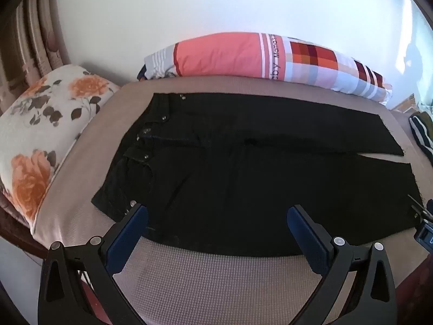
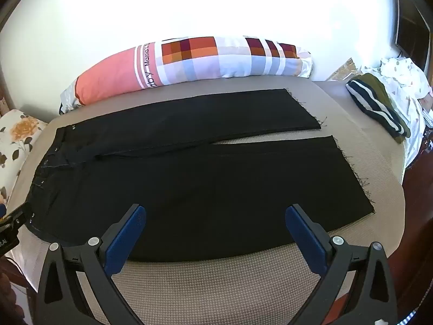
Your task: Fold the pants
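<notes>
White wall behind, and a tan bed (image 1: 89,146) carried the black pants (image 1: 243,168) spread flat and unfolded, long axis running left to right: waistband left, both frayed hems right, legs parted by a thin gap. Left claw (image 1: 217,216) hovered wide and empty over the near edge by the waistband; right claw (image 2: 216,215) did likewise nearer the hems. A plaid pillow (image 2: 189,59) lay along the wall, with a floral pillow (image 1: 40,124) at left and a striped garment (image 2: 379,105) at right.
</notes>
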`<state>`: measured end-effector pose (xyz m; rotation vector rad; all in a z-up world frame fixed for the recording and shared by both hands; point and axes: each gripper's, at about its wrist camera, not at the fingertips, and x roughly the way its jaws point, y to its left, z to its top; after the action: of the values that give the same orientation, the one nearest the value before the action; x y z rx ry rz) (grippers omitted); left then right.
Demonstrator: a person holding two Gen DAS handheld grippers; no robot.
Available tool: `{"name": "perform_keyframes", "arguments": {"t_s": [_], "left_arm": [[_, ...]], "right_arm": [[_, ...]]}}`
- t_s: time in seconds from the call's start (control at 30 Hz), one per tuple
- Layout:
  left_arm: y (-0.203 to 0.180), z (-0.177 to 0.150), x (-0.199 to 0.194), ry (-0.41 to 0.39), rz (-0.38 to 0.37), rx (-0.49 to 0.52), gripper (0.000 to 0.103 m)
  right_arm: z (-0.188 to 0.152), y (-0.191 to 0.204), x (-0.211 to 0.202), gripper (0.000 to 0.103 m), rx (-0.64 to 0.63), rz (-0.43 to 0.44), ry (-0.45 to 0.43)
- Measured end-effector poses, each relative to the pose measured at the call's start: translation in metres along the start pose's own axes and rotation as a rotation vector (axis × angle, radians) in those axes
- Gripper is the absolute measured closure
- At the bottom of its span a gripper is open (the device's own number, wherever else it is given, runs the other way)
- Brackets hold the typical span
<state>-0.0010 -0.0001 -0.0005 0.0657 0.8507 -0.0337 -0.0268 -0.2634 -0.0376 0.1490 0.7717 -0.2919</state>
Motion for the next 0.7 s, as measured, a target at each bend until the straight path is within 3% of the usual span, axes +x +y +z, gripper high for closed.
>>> {"name": "perform_keyframes", "arguments": {"t_s": [0.13, 0.23, 0.4, 0.47, 0.7], "left_arm": [[-0.008, -0.015, 0.003, 0.003, 0.03, 0.014, 0.001], [0.01, -0.013, 0.015, 0.086, -0.034, -0.031, 0.001], [0.004, -0.016, 0.023, 0.102, -0.001, -0.018, 0.001], [0.003, -0.017, 0.025, 0.103, 0.01, -0.018, 0.001], [0.005, -0.017, 0.026, 0.11, 0.017, -0.029, 0.001]], "right_arm": [[0.0, 0.002, -0.003, 0.0, -0.005, -0.008, -0.008], [-0.006, 0.0, -0.001, 0.0, -0.017, -0.015, -0.009], [-0.006, -0.014, 0.002, 0.0, -0.016, 0.001, 0.006], [-0.002, 0.006, 0.007, 0.0, -0.025, -0.024, 0.02], [-0.002, 0.006, 0.009, 0.0, -0.014, -0.012, 0.027]]}}
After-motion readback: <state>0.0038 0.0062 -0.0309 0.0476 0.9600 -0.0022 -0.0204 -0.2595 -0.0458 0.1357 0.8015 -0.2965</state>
